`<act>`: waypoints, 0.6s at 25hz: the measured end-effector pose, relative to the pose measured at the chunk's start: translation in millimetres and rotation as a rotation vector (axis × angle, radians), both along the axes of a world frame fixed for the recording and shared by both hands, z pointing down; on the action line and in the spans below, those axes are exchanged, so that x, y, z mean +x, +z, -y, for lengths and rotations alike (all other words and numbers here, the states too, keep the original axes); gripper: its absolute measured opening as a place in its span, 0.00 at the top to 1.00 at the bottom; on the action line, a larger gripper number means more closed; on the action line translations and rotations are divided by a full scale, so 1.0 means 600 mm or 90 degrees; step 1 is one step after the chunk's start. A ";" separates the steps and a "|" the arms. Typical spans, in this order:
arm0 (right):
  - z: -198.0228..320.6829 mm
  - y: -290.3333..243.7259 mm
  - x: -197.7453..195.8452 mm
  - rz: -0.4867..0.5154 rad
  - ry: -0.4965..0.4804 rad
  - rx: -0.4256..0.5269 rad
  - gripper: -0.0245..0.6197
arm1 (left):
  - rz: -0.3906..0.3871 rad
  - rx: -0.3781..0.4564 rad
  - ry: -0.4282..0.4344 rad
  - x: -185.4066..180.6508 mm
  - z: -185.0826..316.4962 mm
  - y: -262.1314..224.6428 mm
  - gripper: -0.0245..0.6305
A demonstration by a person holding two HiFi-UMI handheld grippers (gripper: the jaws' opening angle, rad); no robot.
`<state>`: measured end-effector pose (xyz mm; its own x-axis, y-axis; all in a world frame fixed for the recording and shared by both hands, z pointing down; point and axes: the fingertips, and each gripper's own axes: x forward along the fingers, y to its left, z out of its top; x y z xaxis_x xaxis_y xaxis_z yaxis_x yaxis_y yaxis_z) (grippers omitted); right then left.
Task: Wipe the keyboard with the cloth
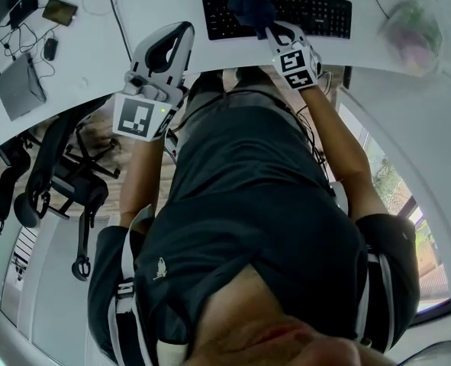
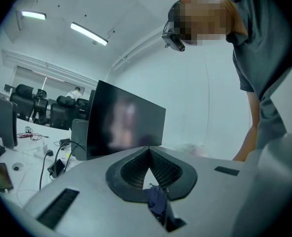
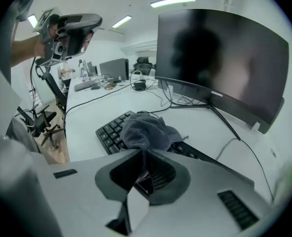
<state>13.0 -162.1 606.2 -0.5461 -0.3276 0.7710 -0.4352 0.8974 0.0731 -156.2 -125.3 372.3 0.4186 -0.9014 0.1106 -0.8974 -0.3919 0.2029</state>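
White desk point(image 1: 95, 52) holds keyboard point(image 1: 320, 15); cloth point(image 3: 145, 130) bunched on keys, pinched tight in my right claw point(image 3: 142, 154); left claw point(image 1: 181, 35) clenched, empty, hovering aside; best way, I judge: flatten cloth, sweep along rows, light pressure, avoid snagging cables.

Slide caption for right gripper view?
Right tongs clamp a dark cloth over the black keyboard, monitor behind.

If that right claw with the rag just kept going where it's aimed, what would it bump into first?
The right claw holds the cloth and points down at the black keyboard. The cloth bunched ahead of it would probably press onto the keys first.
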 end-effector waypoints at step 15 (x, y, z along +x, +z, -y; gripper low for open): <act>-0.063 0.016 -0.083 0.018 -0.051 -0.060 0.91 | 0.014 -0.007 -0.017 -0.021 -0.011 0.006 0.96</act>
